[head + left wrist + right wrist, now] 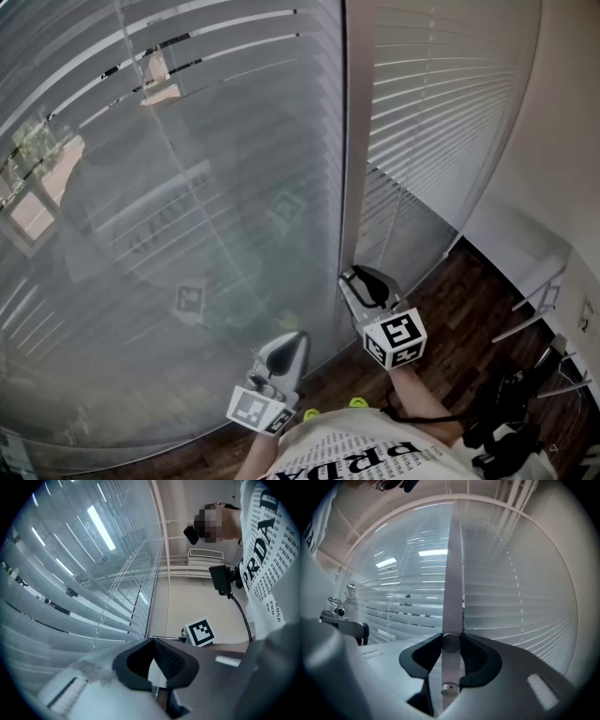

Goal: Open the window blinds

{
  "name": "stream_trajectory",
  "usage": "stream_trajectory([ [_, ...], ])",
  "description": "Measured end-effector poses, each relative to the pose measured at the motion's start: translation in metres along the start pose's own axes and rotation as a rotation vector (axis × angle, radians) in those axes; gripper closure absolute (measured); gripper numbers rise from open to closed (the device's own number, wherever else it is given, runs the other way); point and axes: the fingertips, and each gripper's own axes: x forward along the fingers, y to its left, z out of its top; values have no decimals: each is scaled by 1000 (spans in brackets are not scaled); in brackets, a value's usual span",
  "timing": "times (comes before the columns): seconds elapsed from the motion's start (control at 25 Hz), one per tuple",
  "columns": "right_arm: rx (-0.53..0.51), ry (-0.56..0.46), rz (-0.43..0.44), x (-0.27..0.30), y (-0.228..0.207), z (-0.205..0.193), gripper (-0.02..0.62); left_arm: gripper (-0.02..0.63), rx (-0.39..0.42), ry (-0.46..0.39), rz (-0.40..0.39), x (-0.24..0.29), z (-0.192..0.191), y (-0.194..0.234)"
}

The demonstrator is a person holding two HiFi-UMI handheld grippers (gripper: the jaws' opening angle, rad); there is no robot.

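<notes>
Nearest the lens, a person's printed shirt (pixel 375 459) fills the bottom edge, with 2 handheld grippers raised toward a glazed wall. The right gripper (pixel 364 281) points level at the pale window post (pixel 354 141). Its jaws are set wide and clamped on a round knob (pixel 451 642) mounted there. This is likely the control that tilts the slats, which would explain the head-on hold needed to twist it. A 2nd knob (pixel 448 689) shows lower on the same post.

The left gripper (pixel 286 345) hangs near the left blind (pixel 187 187), jaws closed at the tips and angled slightly upward, apparently parked out of the way. The blinds sit behind glass on both sides of the post. The left one shows gaps at far left, while the right blind (pixel 441 94) looks mostly closed.

A thin cord (pixel 156 693) shows under the left jaws, but whether it is pinched cannot be made out. Reflections muddy the slat angle, and the tops of the blinds are cut off.
</notes>
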Motion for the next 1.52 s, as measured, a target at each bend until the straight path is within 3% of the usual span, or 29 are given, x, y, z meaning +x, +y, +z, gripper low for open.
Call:
stream_trajectory([
  [0.32, 110, -29, 9, 1, -2, -1, 468, 615, -1, -2, -5, 3, -1, -4],
  [0.52, 71, -28, 16, 2, -2, -2, 468, 615, -1, -1, -8, 2, -2, -7],
  [1.0, -538, 143, 66, 0, 10, -4, 465, 615, -10, -9, 13, 5, -1, -7],
  [1.28, -886, 188, 10, 1, 13, -9, 469, 615, -2, -7, 21, 2, 0, -7],
  [1.36, -926, 183, -3, 1, 13, -9, 469, 615, -1, -5, 24, 2, 0, -6],
  [1.52, -866, 165, -13, 0, 14, -7, 469, 615, -3, -5, 24, 2, 0, -6],
])
